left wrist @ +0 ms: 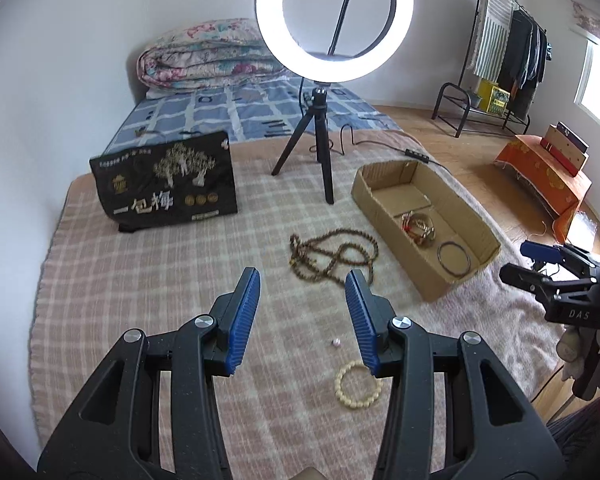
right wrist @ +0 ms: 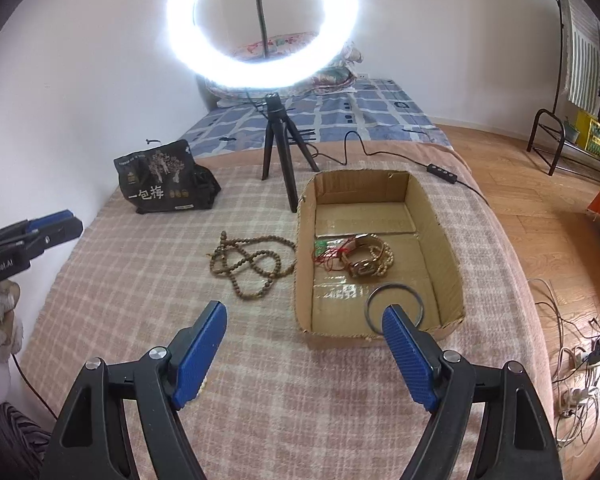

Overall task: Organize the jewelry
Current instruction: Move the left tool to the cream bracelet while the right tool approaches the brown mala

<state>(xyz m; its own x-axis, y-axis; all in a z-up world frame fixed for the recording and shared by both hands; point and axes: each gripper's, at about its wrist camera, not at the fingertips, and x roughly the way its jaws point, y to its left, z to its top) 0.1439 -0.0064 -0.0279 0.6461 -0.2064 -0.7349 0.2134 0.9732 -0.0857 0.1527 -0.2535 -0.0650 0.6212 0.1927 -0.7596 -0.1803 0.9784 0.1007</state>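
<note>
A cardboard box (left wrist: 476,236) (right wrist: 446,252) lies on the plaid blanket. It holds a dark metal bangle (left wrist: 454,259) (right wrist: 394,288) and a tangle of watch, bead bracelets and red string (left wrist: 418,226) (right wrist: 360,256). A long brown bead necklace (left wrist: 332,254) (right wrist: 252,262) lies left of the box. A cream bead bracelet (left wrist: 358,386) and a small pink bead (left wrist: 335,343) lie under my left gripper (left wrist: 303,280), which is open and empty. My right gripper (right wrist: 302,312) is open and empty in front of the box; it shows in the left wrist view (left wrist: 536,260).
A ring light on a black tripod (left wrist: 320,136) (right wrist: 280,152) stands behind the jewelry, its cable (right wrist: 440,170) trailing right. A black printed bag (left wrist: 164,180) (right wrist: 160,178) sits at back left. The blanket's right edge drops to a wooden floor (right wrist: 540,208).
</note>
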